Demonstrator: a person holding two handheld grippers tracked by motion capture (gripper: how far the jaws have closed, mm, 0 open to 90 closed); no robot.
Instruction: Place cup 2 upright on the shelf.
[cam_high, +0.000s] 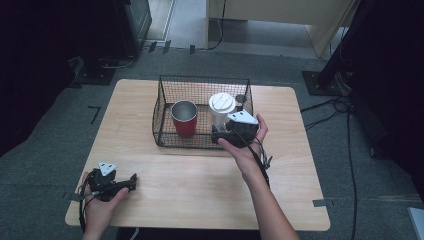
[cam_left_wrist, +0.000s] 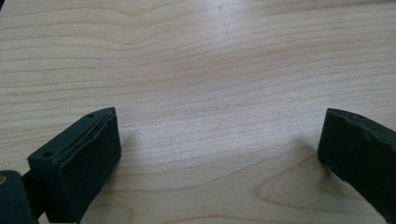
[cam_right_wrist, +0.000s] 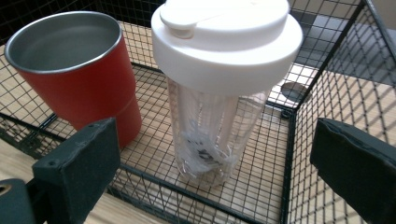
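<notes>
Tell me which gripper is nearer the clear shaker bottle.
Right. The right gripper is at the basket's front beside the clear shaker bottle; the left gripper rests far off at the table's near-left corner.

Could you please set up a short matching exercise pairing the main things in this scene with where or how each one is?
Things:
1. red cup
2. clear bottle
3. left claw
4. right claw

States:
a. open over bare tabletop
b. white lid on, upright in the wire basket
c. lidless, steel inside showing
d. open at the basket's near wall, facing the bottle

Pairs: 1-c, 2-b, 3-a, 4-d
</notes>
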